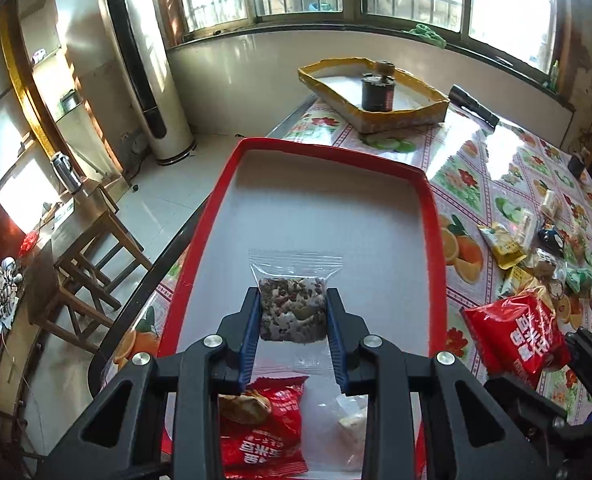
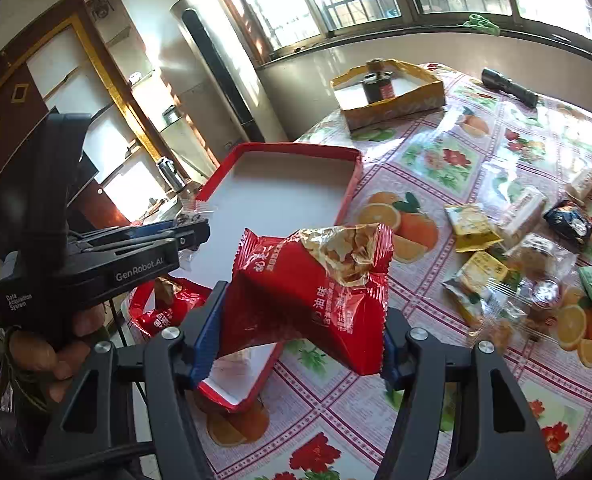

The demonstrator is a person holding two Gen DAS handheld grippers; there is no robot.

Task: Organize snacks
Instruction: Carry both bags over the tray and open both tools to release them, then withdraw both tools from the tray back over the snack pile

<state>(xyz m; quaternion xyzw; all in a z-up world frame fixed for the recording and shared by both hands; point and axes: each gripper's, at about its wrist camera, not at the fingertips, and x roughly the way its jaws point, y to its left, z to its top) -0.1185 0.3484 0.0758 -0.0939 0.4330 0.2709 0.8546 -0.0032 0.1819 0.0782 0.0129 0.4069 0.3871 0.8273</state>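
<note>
We held the clear zip bag point(image 1: 292, 304) of grain cake clamped between our left fingers point(image 1: 333, 320) above the red tray point(image 1: 425, 184), while our right fingers point(image 2: 208, 320) pinched the light, crinkly red packet point(image 2: 307, 292) by its sides, gently lest its brittle contents crush.

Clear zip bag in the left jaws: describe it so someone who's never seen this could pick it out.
Find the red-rimmed tray on the flowered tablecloth. Over its white floor, the left gripper pinches a small clear zip bag holding a speckled grain-and-nut square. The other packets in the tray are a red printed one and a pale one; only this is see-through with a zip strip.
</note>
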